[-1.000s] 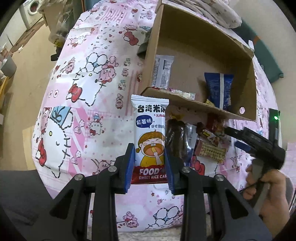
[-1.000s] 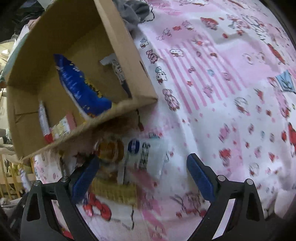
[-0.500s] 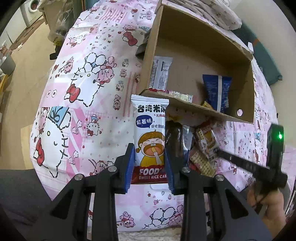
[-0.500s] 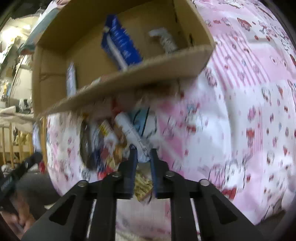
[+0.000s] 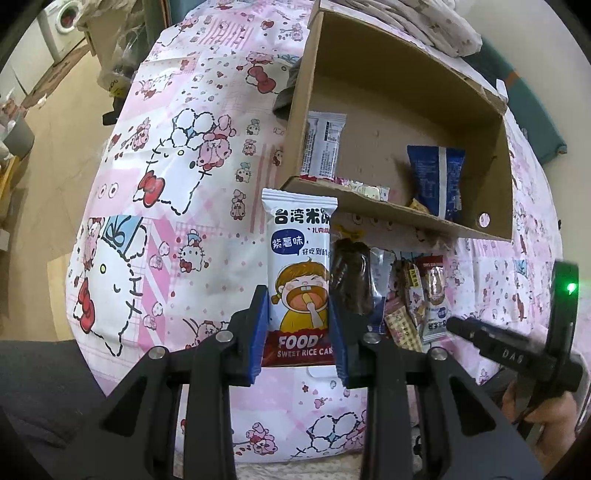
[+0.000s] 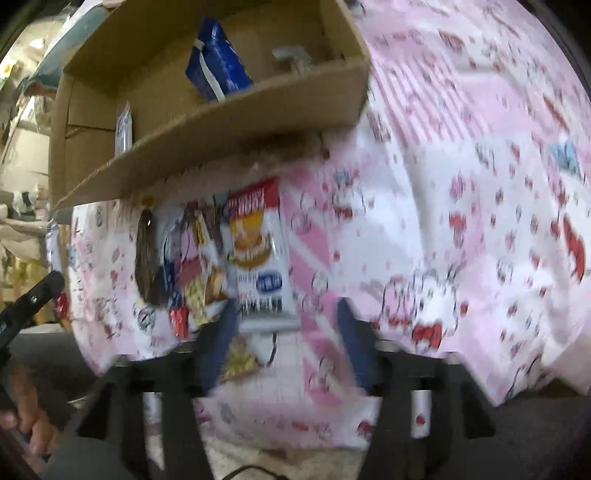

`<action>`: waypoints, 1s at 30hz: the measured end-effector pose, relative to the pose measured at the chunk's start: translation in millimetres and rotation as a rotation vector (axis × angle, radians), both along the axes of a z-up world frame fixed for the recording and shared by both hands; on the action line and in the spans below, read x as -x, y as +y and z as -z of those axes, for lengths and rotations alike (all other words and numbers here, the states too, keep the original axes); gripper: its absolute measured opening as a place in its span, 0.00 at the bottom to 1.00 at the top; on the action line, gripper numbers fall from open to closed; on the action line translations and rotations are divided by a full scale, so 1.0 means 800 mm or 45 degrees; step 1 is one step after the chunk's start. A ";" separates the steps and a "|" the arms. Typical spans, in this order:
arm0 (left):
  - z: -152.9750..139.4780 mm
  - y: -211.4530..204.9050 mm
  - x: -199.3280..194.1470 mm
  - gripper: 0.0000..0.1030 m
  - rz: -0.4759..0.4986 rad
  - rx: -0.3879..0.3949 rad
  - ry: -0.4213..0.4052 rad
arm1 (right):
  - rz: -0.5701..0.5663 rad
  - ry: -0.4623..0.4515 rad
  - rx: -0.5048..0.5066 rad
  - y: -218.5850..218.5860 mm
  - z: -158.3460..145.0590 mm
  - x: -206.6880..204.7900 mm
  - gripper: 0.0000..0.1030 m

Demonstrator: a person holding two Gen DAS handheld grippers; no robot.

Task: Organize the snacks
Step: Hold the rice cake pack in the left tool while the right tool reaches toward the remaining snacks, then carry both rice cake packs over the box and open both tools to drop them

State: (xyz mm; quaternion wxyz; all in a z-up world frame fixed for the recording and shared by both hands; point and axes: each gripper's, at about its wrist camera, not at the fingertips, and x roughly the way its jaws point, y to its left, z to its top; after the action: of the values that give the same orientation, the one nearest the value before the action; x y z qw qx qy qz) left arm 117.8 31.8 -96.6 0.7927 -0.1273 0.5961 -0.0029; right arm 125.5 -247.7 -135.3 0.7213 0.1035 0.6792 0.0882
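White rice cake packet (image 5: pixel 299 273) with maroon base; blue pouch (image 5: pixel 436 181) in brown cardboard box (image 5: pixel 373 85); pink cartoon-cat bedsheet (image 5: pixel 177 177).

Your room, beyond the bed
At your ten o'clock: wood floor (image 5: pixel 55 122); at eleven, washing machine (image 5: pixel 61 26), brightly lit.

Surface: I see a bed (image 5: pixel 177 155) in pink cartoon sheet | cardboard box (image 5: pixel 369 212) ahead of my tongs | loose snack pile (image 5: pixel 406 295) between box and tongs
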 end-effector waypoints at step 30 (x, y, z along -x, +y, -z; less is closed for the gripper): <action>0.006 0.000 0.002 0.26 -0.003 -0.150 -0.007 | -0.056 -0.272 -0.333 -0.016 -0.085 0.032 0.33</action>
State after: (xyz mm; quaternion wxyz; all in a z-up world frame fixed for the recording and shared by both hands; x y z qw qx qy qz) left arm 116.6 32.2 -101.8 0.8004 -0.0809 0.5930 0.0327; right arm 99.8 -260.6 -67.5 0.7677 0.1716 0.5833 0.2021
